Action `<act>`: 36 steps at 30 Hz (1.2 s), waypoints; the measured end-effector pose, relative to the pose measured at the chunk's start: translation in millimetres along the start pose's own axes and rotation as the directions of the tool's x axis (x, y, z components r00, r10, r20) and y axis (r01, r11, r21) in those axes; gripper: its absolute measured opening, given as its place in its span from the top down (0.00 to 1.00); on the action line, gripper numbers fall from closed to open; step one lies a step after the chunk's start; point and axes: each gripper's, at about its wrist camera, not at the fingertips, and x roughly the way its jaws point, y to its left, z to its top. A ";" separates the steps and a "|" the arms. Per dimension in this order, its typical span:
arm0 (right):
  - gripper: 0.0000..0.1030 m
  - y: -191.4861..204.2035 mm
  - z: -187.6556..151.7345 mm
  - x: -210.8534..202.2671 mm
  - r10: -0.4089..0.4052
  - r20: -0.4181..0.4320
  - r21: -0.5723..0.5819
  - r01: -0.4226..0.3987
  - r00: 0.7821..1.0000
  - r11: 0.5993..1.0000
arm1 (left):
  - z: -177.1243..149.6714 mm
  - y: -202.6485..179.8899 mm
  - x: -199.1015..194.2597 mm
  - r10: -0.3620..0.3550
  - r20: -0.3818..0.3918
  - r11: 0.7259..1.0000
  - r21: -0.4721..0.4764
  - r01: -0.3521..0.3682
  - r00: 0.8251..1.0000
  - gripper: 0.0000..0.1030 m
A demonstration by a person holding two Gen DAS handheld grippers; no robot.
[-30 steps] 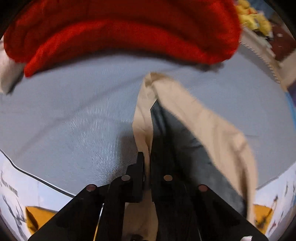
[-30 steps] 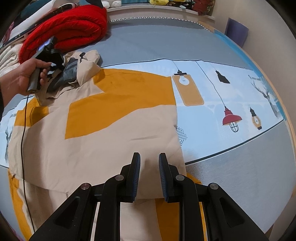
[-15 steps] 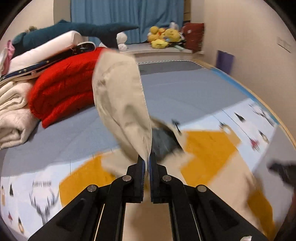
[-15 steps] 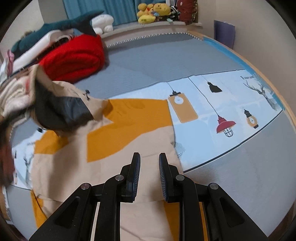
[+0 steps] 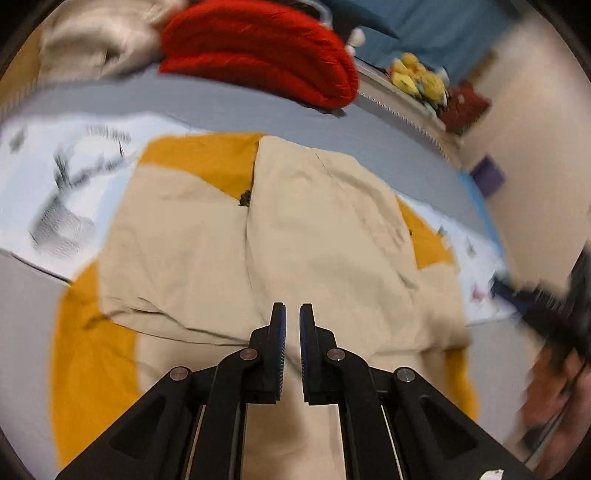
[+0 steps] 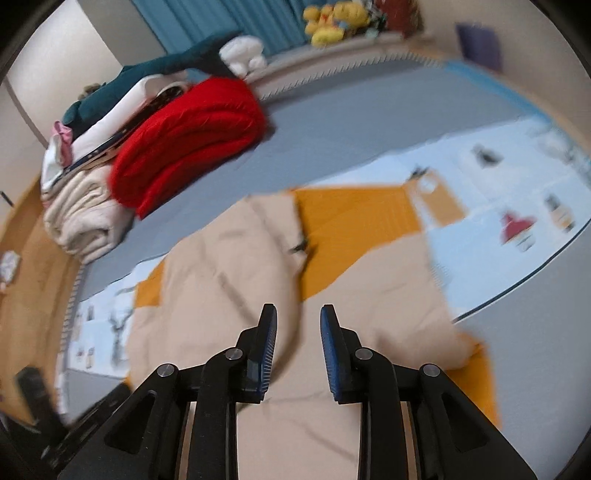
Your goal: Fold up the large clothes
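Observation:
A large beige and mustard-yellow garment [image 5: 314, 236] lies spread on the bed, with a beige flap folded over its middle. It also shows in the right wrist view [image 6: 229, 273]. My left gripper [image 5: 291, 325] hovers above the garment's near part, its jaws a narrow gap apart and empty. My right gripper [image 6: 298, 325] is open and empty above the same garment. The right gripper and the hand holding it appear blurred at the right edge of the left wrist view [image 5: 546, 317].
A red folded blanket [image 6: 192, 129] and a stack of cream bedding [image 6: 81, 214] sit at the back of the grey bed [image 6: 332, 110]. A pale blue printed sheet [image 6: 517, 177] lies under the garment. Plush toys [image 6: 332, 18] line the far ledge.
My left gripper carried the beige hood part over the garment, let it go and opened slightly. The flap now lies flat. My right gripper opened wider and both views swung.

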 end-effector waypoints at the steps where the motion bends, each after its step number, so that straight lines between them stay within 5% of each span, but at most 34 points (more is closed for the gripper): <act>1: 0.74 -0.4 -2.7 7.2 0.025 -0.024 0.018 -0.025 0.999 1.000 | 2.9 6.2 6.1 -0.023 -0.020 0.999 -0.027 0.022 1.000 0.81; 7: 0.73 3.6 -21.1 61.4 0.104 -0.171 0.089 -0.089 0.980 0.992 | -4.1 34.9 46.5 -0.129 -0.135 0.971 -0.218 0.097 0.982 0.65; 14: 0.73 -2.7 -33.1 103.8 0.139 -0.258 0.200 -0.088 0.956 0.976 | -17.4 45.0 77.1 -0.200 -0.211 0.928 -0.355 0.116 0.957 0.67; 17: 0.73 -6.0 -35.0 114.2 0.176 -0.270 0.241 -0.111 0.947 0.964 | -14.4 42.3 72.5 -0.228 -0.193 0.923 -0.354 0.149 0.954 0.93; 23: 0.95 -1.1 -25.2 99.5 0.222 -0.172 0.234 -0.179 0.960 0.956 | -1.2 23.3 49.2 -0.215 -0.124 0.952 -0.249 0.179 0.969 0.97; 26: 0.96 -3.1 -28.2 110.2 0.135 -0.227 0.200 -0.090 0.964 0.976 | -11.1 34.5 68.3 -0.113 -0.207 0.967 -0.248 0.060 0.972 0.91; 28: 0.95 -11.3 -41.0 128.2 0.033 -0.323 0.198 0.034 0.946 0.980 | -19.1 40.1 80.3 -0.043 -0.279 0.969 -0.246 -0.028 0.959 0.89; 30: 0.94 -14.4 -44.4 131.0 -0.019 -0.334 0.201 0.091 0.942 0.975 | -19.8 40.8 76.4 -0.051 -0.274 0.961 -0.274 -0.028 0.960 0.89; 33: 0.93 -5.1 -33.7 114.6 -0.088 -0.258 0.143 0.128 0.962 0.981 | -8.3 23.3 55.8 -0.021 -0.213 0.981 -0.191 -0.021 0.977 0.84; 36: 0.92 7.5 -17.4 80.0 -0.143 -0.080 0.102 0.150 0.987 0.983 | -4.1 2.5 35.8 0.043 -0.129 0.996 -0.067 -0.052 0.991 0.79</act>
